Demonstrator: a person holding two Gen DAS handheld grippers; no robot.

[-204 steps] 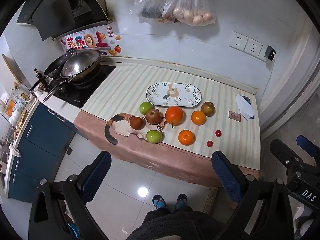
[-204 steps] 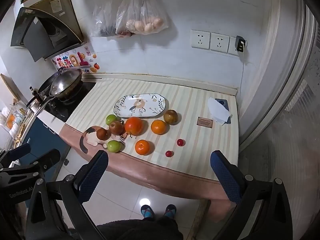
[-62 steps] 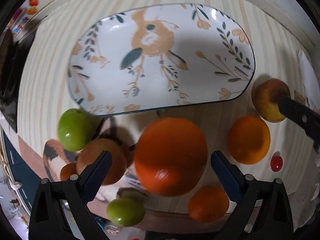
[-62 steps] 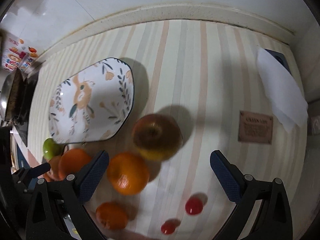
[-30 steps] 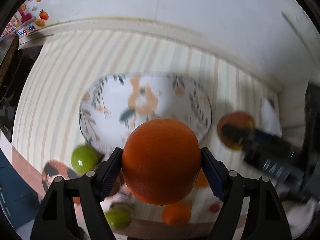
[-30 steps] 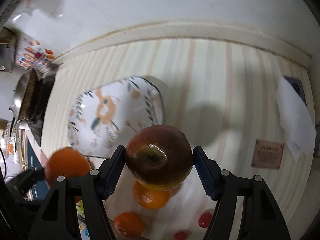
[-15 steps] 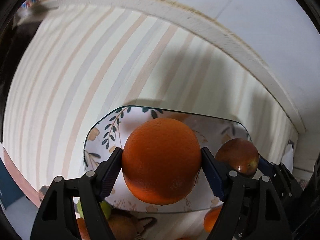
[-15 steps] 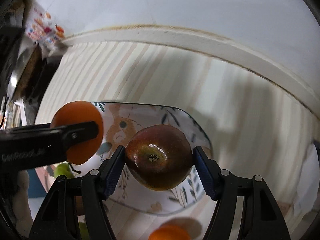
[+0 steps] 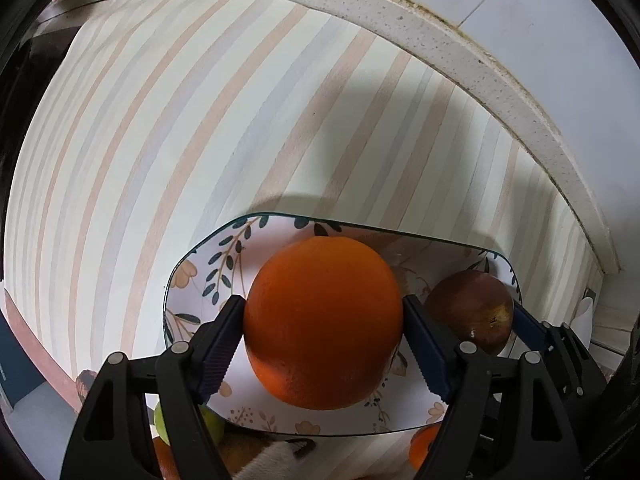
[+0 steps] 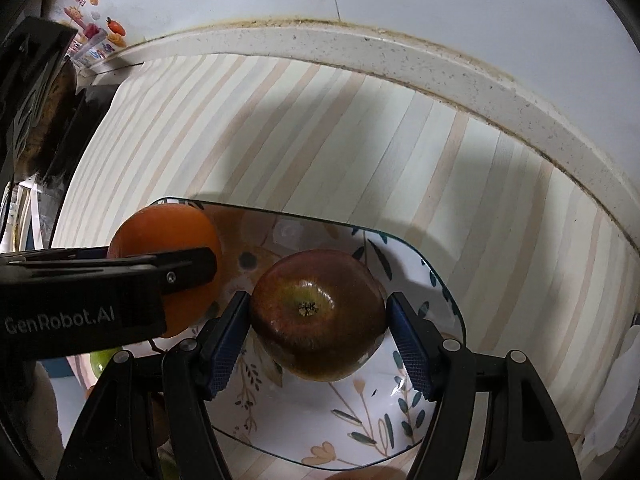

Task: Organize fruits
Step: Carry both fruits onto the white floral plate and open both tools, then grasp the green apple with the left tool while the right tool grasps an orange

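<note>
A large orange (image 9: 320, 320) is clamped between the blue pads of my left gripper (image 9: 322, 312), which points straight down over the left half of the floral plate (image 9: 192, 280). My right gripper (image 10: 318, 304) is shut on a dark red apple (image 10: 316, 312) over the right half of the same plate (image 10: 360, 420). Whether either fruit rests on the plate or hangs just above it I cannot tell. In the left wrist view the apple (image 9: 468, 308) sits close to the right of the orange. In the right wrist view the orange (image 10: 160, 232) lies left of the apple, partly behind a left finger (image 10: 180, 268).
The plate lies on a striped mat (image 9: 200, 120) near the counter's raised back edge (image 9: 440, 40). A green apple (image 9: 216, 428) and a small orange (image 9: 424, 448) lie just past the plate's near rim. The dark stove (image 10: 48, 120) is at far left, white paper (image 10: 624, 360) at right.
Both grippers have carried their fruit from above the counter down over the plate. Orange and apple now sit lower and side by side, and the plate looks larger.
</note>
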